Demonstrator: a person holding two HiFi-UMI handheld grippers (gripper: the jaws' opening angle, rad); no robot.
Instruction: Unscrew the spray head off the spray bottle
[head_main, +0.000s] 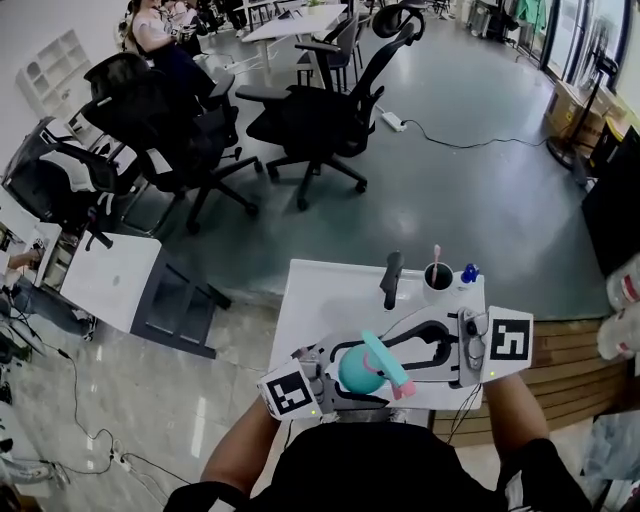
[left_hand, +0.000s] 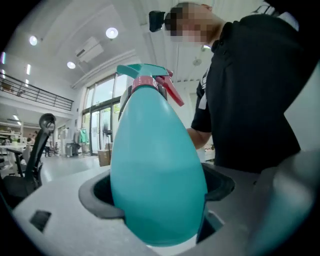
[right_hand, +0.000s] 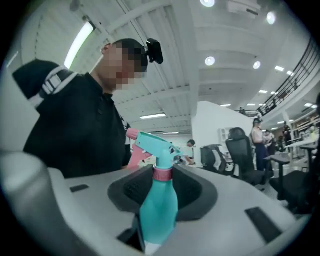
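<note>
Over the near edge of the white table (head_main: 320, 290): a teal, egg-shaped plastic spray bottle (head_main: 356, 370) stands upright between the two tools, close in front of the person. Whether its base touches the table cannot be told.
Spray head: a teal plastic nozzle piece (right_hand: 152, 145) with a pink trigger (left_hand: 172, 93), joined to the bottle by a pink collar (right_hand: 162, 174). No gap shows at the collar, so it looks fully screwed on.
Left hand-held gripper (left_hand: 160, 192): at the table's near left. Its jaws are clamped on the wide belly of the spray bottle, with the pads pressing both flanks.
Right hand-held gripper (right_hand: 162, 197): reaches in from the table's near right. Its jaws are drawn in on the bottle's narrow upper part. It is not clear whether the pads bite the collar itself or the shoulder just under it.
Step in hand: grip set-up, by my reading. The body is anchored and a second hold is taken near the top, with unscrewing not yet begun.
Next move: probably needs the right hold to sit on the collar rather than the teal shoulder, then a turn about the bottle's long axis while the left stays firm. The trigger juts out and could foul the jaws.
Table's far edge: a black cup (head_main: 437, 277) holding a pink-tipped stick, well apart from the bottle.
Beyond the table: black office chairs (head_main: 320, 115).
</note>
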